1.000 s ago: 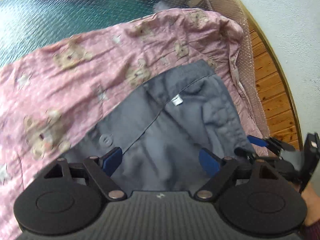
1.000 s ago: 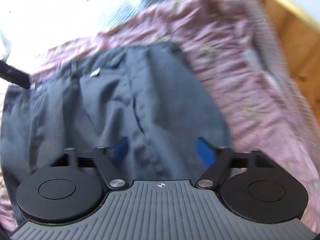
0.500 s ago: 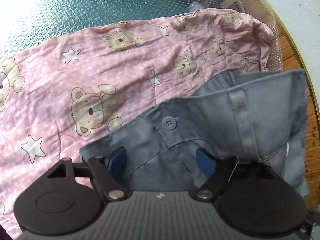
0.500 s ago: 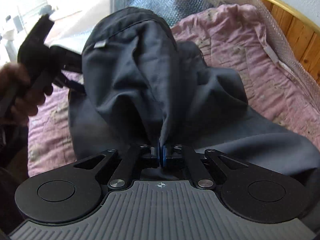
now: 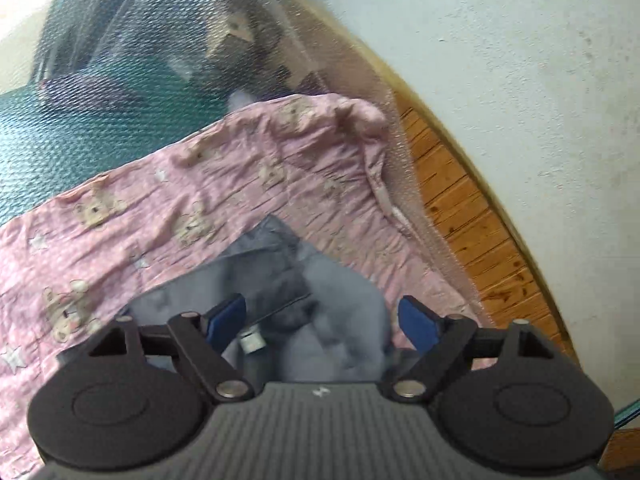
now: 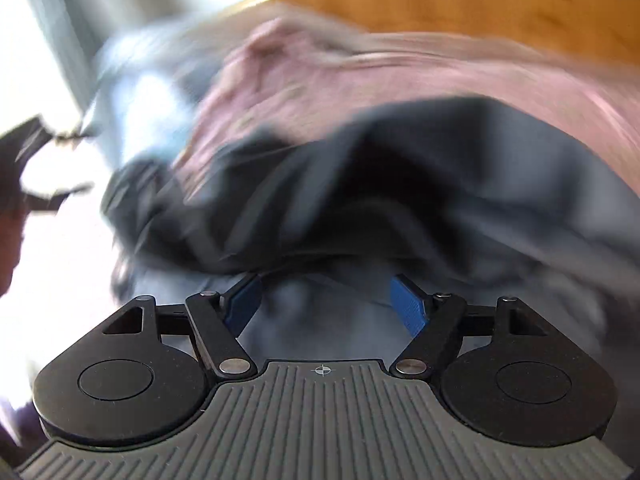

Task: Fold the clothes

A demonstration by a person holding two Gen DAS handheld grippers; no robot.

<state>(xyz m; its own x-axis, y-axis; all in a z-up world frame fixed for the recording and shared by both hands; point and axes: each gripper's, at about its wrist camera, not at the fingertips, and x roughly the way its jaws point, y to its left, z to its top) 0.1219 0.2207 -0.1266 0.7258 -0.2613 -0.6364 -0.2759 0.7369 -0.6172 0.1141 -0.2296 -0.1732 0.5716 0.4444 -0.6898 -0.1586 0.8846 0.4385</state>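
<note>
A grey pair of trousers lies bunched on a pink bear-print cloth. My left gripper is open just above the trousers, with grey cloth and a small white label between its blue pads. In the blurred right wrist view the trousers are a dark heap on the pink cloth. My right gripper is open and empty at the heap's near edge. The other gripper's dark shape shows at the far left.
The cloth lies on a surface covered with bubble wrap over teal. A wooden rim with a brass edge runs along the right, against a white wall.
My right gripper was shut on the trousers and lifting them; now it is open and the trousers have dropped into a heap. My left gripper has pulled back and tilted toward the wall.
</note>
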